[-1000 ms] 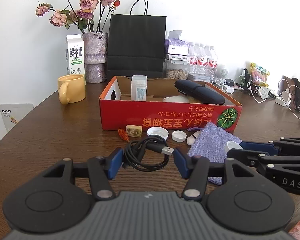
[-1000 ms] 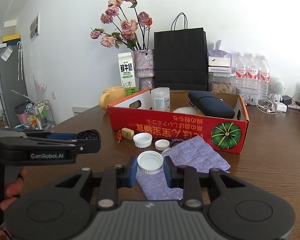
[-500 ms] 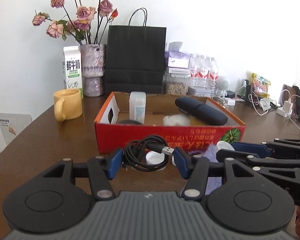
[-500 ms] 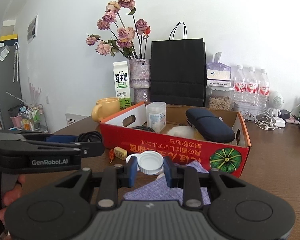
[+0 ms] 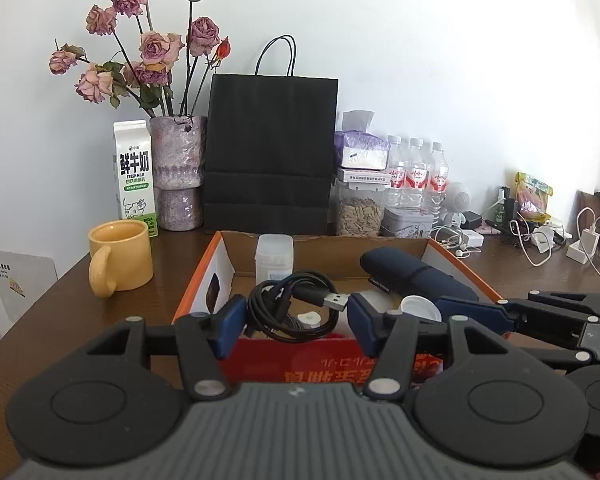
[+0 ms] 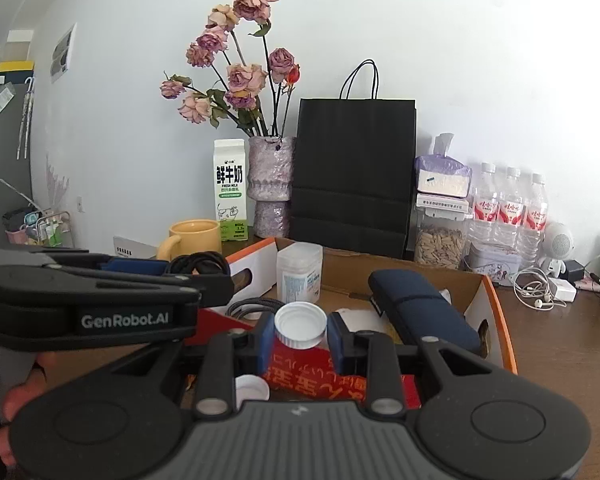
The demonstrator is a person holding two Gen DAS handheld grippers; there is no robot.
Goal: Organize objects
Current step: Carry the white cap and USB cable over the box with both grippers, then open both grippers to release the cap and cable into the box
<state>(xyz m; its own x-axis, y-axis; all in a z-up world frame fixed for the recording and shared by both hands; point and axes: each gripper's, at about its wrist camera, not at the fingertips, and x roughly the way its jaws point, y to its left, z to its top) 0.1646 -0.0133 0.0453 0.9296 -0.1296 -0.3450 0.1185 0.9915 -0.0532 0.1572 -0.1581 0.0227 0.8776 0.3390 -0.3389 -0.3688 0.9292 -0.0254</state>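
The left tongs (image 5: 296, 318) are closed only as far as a coiled black USB cable (image 5: 292, 310) lets them, the blue pads pressing its sides and the silver plug poking out toward 3 o'clock. Gripping the bundle across its width looks like the way to keep the loops from spilling. The right tongs (image 6: 301, 338) are pinched on a white ribbed plastic bottle cap (image 6: 300, 324), held at its rim with the hollow side facing up, so it sits level between the pads.

Both loads hang over the near wall of the red-and-orange cardboard box (image 5: 380, 364), which suggests the box is where things are being gathered. Inside it stand a translucent white plastic container (image 5: 274, 258) at 12 o'clock and a long navy-blue zipped case (image 5: 412, 280) lying toward 2 o'clock. A second white cap (image 6: 252, 388) lies low at 7 o'clock of the held cap in the right view, apparently on the desk outside the box. A yellow ceramic mug (image 5: 120, 256) sits on the brown wooden desk (image 5: 60, 304) at 10 o'clock of the box.

A second ago both tongs were low over the desk, short of the box, with a lilac fabric pouch under the cap. Now they are raised and forward, the box interior is open to view, and neither grip has changed.
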